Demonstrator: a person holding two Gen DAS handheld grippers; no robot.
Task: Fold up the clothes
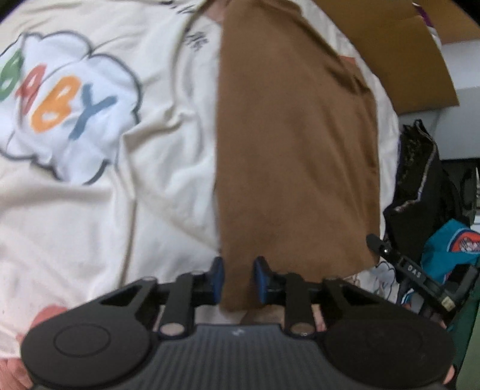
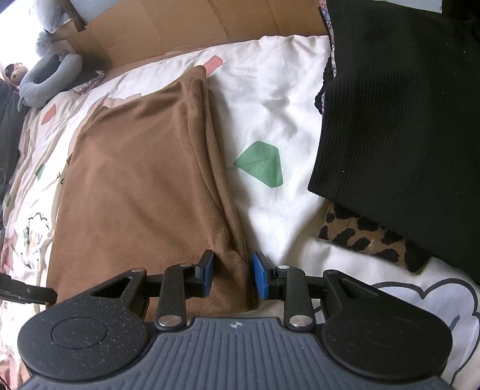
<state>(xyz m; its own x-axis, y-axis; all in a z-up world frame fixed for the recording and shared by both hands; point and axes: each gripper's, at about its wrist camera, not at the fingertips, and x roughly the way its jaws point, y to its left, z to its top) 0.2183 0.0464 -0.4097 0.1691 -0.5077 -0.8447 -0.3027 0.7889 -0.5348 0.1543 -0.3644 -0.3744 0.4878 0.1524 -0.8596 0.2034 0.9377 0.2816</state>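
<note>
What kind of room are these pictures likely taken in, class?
Probably a bedroom: a printed duvet lies under the brown garment, with a black ribbed garment and cardboard box nearby.

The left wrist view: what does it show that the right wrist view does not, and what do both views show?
Only the left wrist view shows the cloud print with the word BABY and a teal cloth. Only the right wrist view shows the black ribbed garment, the leopard-print fabric under it and a green leaf print. Both show the brown garment on the cream bedcover, with cardboard behind.
</note>
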